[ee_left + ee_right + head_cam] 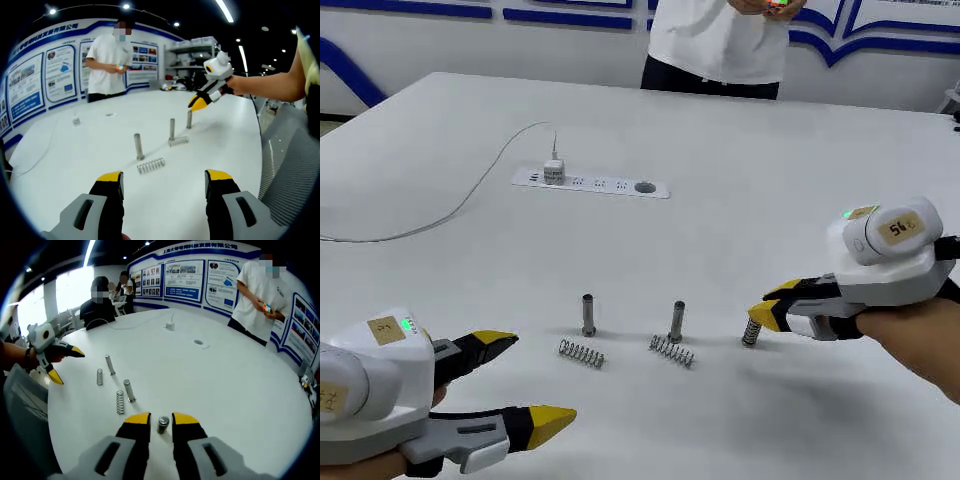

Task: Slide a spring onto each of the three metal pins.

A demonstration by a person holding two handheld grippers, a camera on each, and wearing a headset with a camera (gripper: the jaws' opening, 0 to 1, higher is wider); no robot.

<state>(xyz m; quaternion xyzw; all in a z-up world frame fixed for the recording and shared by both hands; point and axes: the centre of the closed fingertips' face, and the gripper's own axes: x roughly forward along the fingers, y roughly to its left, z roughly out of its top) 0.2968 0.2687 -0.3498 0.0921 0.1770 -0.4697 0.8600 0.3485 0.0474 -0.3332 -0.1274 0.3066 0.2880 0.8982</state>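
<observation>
Head view: we are holding the right gripper (760,306) at the rightmost pin (163,420), jaws narrowly apart on either side of it; a fitted spring (752,334) is sitting on this pin. We are holding the left gripper (540,375) wide open. A loose spring (581,352) is lying just beside the left pin (588,314), a second spring (672,350) beside the middle pin (677,320).

Head view looks down; both gripper views, seemingly low, share pins (171,129).

Three metal pins (588,314) (677,320) (163,421); three springs (581,352) (672,350) (751,333), two lying loose, one on the right pin
</observation>
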